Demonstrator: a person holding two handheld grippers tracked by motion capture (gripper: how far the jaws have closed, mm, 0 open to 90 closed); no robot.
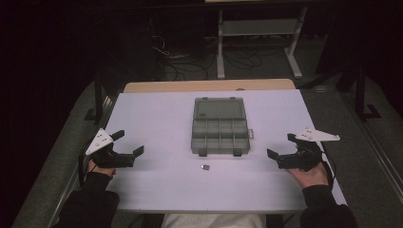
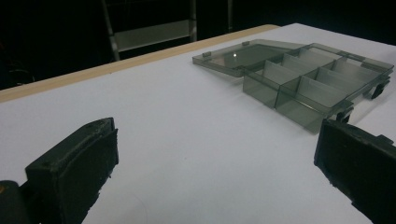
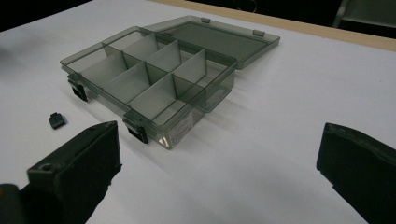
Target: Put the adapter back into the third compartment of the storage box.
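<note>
White table (image 1: 157,118) under me, dark room beyond; the open compartment box (image 1: 220,135) sits mid-table, a small black piece (image 1: 206,167) just near of it. My left claw (image 1: 128,145) and right claw (image 1: 279,146) flank it, jaws apart, gripping nothing.

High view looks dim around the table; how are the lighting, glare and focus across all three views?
High view: the white table is evenly lit, the room behind is nearly black, and the organizer box is soft but readable. Left gripper view: a small glare spot sits on the open lid, and the near jaws are blurred. Right gripper view: the dividers are sharp, and the small black piece casts little shadow.
</note>
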